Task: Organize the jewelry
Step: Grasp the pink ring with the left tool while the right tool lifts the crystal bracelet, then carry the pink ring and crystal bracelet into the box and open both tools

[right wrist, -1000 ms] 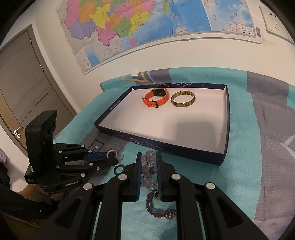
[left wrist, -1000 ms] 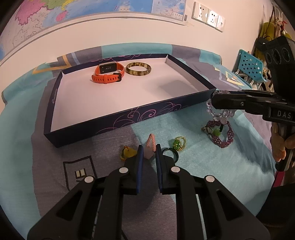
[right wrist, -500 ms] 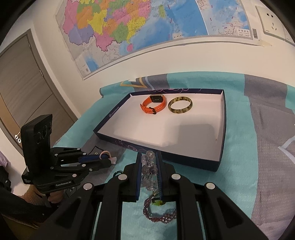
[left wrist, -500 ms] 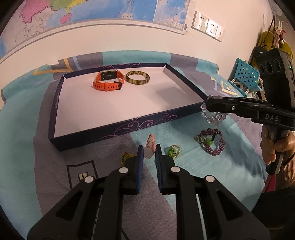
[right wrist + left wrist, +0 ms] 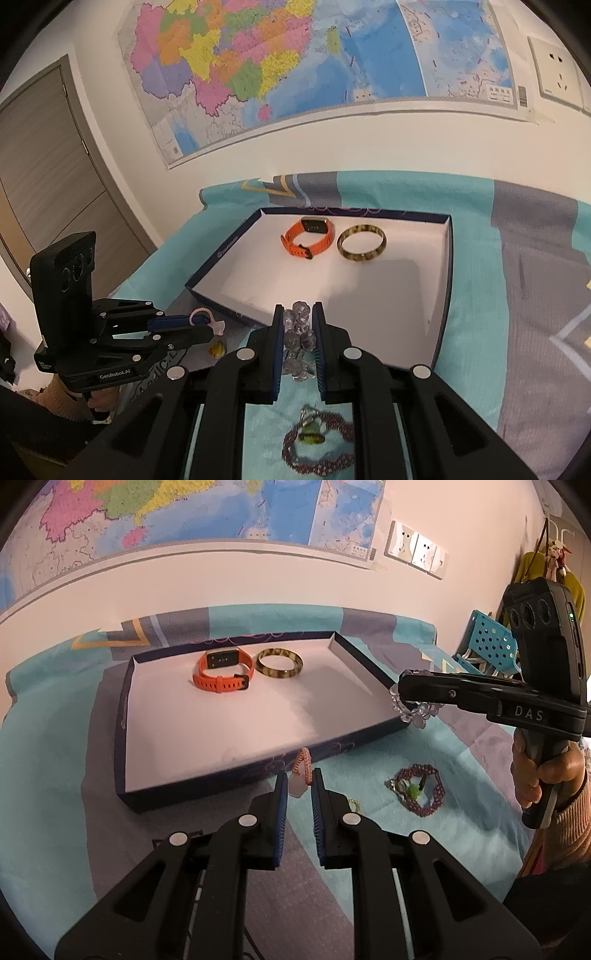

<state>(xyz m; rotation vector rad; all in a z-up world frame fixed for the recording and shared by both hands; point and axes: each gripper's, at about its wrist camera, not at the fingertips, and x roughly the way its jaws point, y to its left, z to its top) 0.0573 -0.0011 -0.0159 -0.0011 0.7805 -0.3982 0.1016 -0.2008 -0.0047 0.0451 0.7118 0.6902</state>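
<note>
A dark blue tray (image 5: 207,786) with a white floor holds an orange watch (image 5: 223,670) and a tortoiseshell bangle (image 5: 279,663) at its far side. My left gripper (image 5: 298,781) is shut on a pink braided ring with a pale tag (image 5: 302,770), held just above the tray's near wall. My right gripper (image 5: 297,325) is shut on a clear crystal bead bracelet (image 5: 298,338), held by the tray's right corner (image 5: 413,710). The tray (image 5: 445,295), watch (image 5: 308,238) and bangle (image 5: 362,243) also show in the right wrist view.
A purple beaded bracelet with a green charm (image 5: 419,788) lies on the teal and grey cloth (image 5: 55,775), also below my right gripper (image 5: 317,446). A small yellow piece (image 5: 216,349) lies near the left gripper (image 5: 199,325). A blue chair (image 5: 487,644) stands at right.
Both grippers rose off the cloth with their pieces and moved toward the tray. The crystal bracelet is now off the cloth, level with the tray's right corner.
</note>
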